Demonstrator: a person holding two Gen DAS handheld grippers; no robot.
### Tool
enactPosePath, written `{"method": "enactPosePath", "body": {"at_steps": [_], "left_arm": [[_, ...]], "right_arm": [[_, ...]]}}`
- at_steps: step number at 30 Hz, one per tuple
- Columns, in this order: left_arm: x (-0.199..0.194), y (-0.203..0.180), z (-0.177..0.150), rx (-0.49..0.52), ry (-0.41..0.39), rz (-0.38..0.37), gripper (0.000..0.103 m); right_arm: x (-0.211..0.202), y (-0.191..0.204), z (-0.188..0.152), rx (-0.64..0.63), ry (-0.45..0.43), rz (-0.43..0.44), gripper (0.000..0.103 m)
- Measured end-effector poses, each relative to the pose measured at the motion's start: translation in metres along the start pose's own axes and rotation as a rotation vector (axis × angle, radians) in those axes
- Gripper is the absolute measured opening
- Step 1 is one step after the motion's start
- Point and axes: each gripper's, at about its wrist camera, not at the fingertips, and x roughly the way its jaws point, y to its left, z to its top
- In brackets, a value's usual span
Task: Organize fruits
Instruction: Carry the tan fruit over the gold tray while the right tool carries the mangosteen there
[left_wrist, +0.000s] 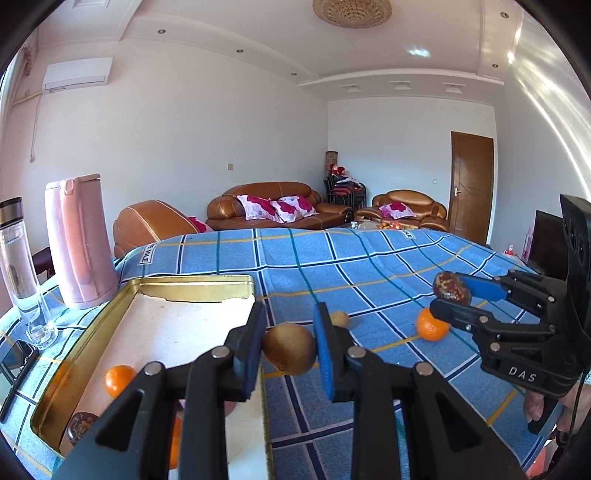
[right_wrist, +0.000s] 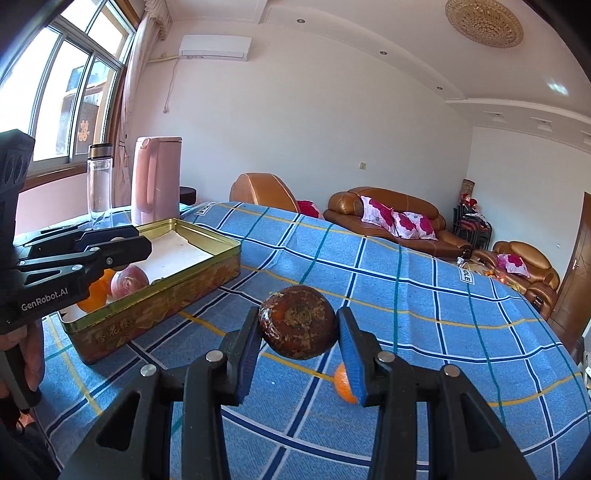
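With the left gripper (left_wrist: 290, 349) clamping a kiwi (left_wrist: 290, 349) and the right gripper (right_wrist: 297, 321) a brown fruit (right_wrist: 297, 321), carry both level over the tin (right_wrist: 218, 242) at left before releasing.

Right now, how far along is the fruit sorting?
Partly done. An orange and an apple already sit in the tin. The left gripper holds a kiwi; the right gripper holds a dark brown fruit. A tangerine and a small tan fruit remain on the cloth.

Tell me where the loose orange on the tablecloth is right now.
The orange lies on the blue checked tablecloth, right of the gold tin, just below the right gripper and its dark brown fruit.
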Motion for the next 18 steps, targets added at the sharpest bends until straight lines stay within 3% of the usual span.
{"method": "enactPosePath", "body": {"at_steps": [18], "left_arm": [[-0.012, 0.038, -0.003, -0.028, 0.011, 0.07, 0.027]], "right_arm": [[0.025, 0.067, 0.019, -0.073, 0.006, 0.111, 0.043]]}}
